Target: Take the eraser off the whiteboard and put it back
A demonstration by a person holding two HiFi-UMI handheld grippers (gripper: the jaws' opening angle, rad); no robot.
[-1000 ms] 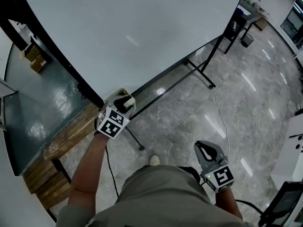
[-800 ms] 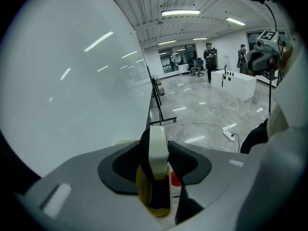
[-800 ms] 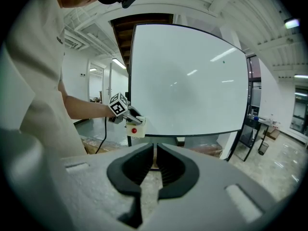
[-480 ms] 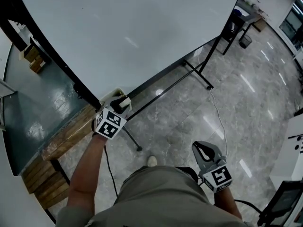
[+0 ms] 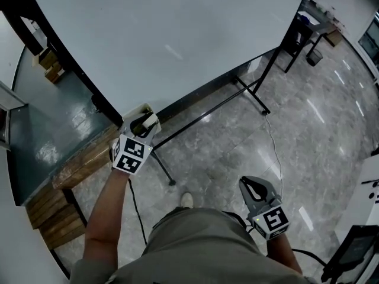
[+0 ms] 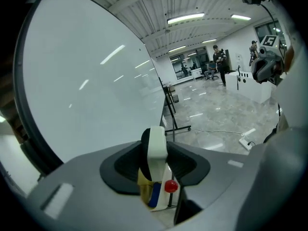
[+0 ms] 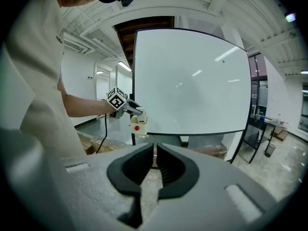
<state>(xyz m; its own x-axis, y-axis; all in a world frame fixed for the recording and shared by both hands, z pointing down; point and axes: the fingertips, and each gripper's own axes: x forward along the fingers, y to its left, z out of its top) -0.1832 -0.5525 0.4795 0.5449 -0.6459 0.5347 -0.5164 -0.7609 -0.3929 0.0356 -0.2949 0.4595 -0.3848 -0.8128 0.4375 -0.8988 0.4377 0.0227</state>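
Grey polished floor tiles (image 5: 237, 152) fill the right half of the head view, and the big whiteboard (image 5: 177, 40) slants across the top of the frame on its black wheeled stand (image 5: 251, 93). A white cable (image 5: 276, 144) trails over the tiles below the stand's foot. At the left, behind the board, lie a dark green patch of floor (image 5: 53, 123) and a stack of wooden planks (image 5: 80, 167).

My left gripper (image 5: 144, 122) sits at the board's lower corner, left of centre in the head view. Its jaws are closing with the eraser (image 6: 156, 150) between them, and both black pads press on the eraser's white body. The eraser stands upright in the grip, with a red button (image 6: 170, 186) and a blue and yellow part near its lower end. From the right gripper view it hangs right at the lower left corner of the board; I cannot tell whether it touches the board's face. Nothing stands between it and the board.

My right gripper (image 5: 256, 189) hangs low at the lower right of the head view, well apart from the board, beside my trouser leg (image 5: 201, 241). Its jaws are drawn together with only a thin slit between the pads and nothing in them.
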